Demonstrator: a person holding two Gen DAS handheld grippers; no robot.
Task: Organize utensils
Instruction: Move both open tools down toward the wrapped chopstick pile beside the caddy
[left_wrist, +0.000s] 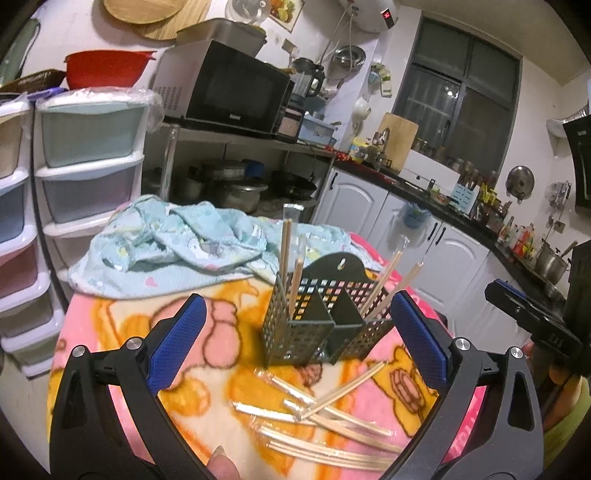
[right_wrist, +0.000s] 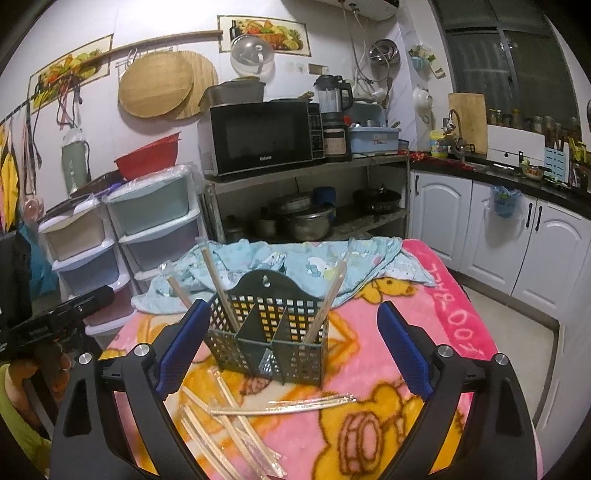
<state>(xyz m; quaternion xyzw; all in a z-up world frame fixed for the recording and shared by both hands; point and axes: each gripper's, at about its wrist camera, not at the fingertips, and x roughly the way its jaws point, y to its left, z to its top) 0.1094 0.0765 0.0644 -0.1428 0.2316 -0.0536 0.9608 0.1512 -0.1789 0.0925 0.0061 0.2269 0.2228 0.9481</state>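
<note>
Left hand-held gripper (left_wrist: 295, 343): jaws wide apart, nothing between the blue pads. Right hand-held gripper (right_wrist: 290, 352): jaws also wide apart, holding nothing. Both hover above the desk, aimed at the utensil holder.

Dark perforated utensil holder (left_wrist: 317, 325) stands upright on the desk just ahead of both grippers, seen between the fingers in each wrist view; not touched by either. It has inner dividers making compartments and a hanging tab at the back. Wrapped chopsticks (left_wrist: 286, 254) stand tilted in the left-side compartment in the left wrist view; more lean outward from the right-side compartment (left_wrist: 384, 288). In the right wrist view, standing sticks lean left (right_wrist: 218, 284) and right (right_wrist: 328, 295).

Loose chopsticks (left_wrist: 332, 424) in clear wrappers lie scattered flat on the desk, nearer the cameras than the holder, under the grippers; some cross each other. In the right wrist view the pile (right_wrist: 236, 424) is low left, with one pair (right_wrist: 288, 404) lying crosswise in front of the holder.

Desk is covered by a pink and yellow cartoon blanket (right_wrist: 424, 332). Crumpled light-blue cloth (left_wrist: 177, 247) lies at the far side, behind the holder.

Room: kitchen. Microwave (right_wrist: 262, 136) on metal rack with pots below, plastic drawer units (right_wrist: 147, 221) on the left, red bowl (right_wrist: 147, 155), white cabinets (right_wrist: 498, 236) with dark countertop, window at right.
</note>
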